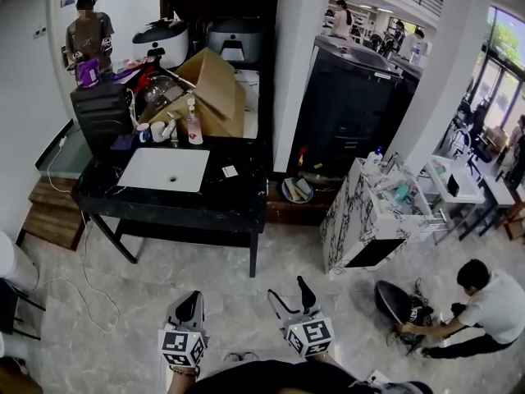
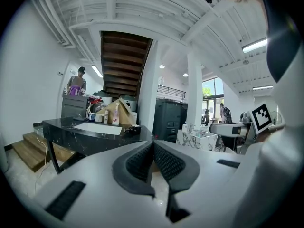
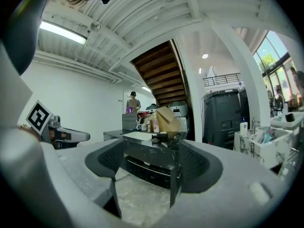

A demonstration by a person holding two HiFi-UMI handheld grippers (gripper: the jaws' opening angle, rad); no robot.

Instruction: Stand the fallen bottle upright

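Right gripper [image 3: 151, 159]: jaws wide apart, nothing between them, only the far table seen through the gap; held low and roughly level over the floor [image 1: 246, 298].

Left gripper [image 2: 153, 145]: jaws together, pads meeting at the tips, clamped on nothing; held beside the right one, just apart.

Both grippers well apart from the work; the dark tabletop [image 1: 225, 195] lies across open floor ahead; a white board [image 1: 164, 169] lies flat on its near part.

Clutter sits at the back edge: a cardboard box [image 1: 215, 89], a pump bottle [image 1: 194, 126] standing upright just in front of it, cups [image 1: 154, 131] to its left.

Fallen bottle: judged to lie in that clutter by the box; too small from here to pick out, so I cannot tell how it lies or which way its neck points.

Risks, as I judge them:
- wrong pick; the upright pump bottle is the plainest target and needs no righting.
- tight quarters; a wide-open gripper reaching in could knock the pump bottle or cups over, adding fallen things.
- a lying bottle may roll if nudged before the jaws shut; it could wedge against the box or run toward the edge.
- gripped near the cap, it could swing and be set down tilted, then topple again.
- left gripper is closed, no use for steadying until opened.
- a cable [image 1: 86, 290] trails on the floor to the left of the table; snag risk on the walk in.
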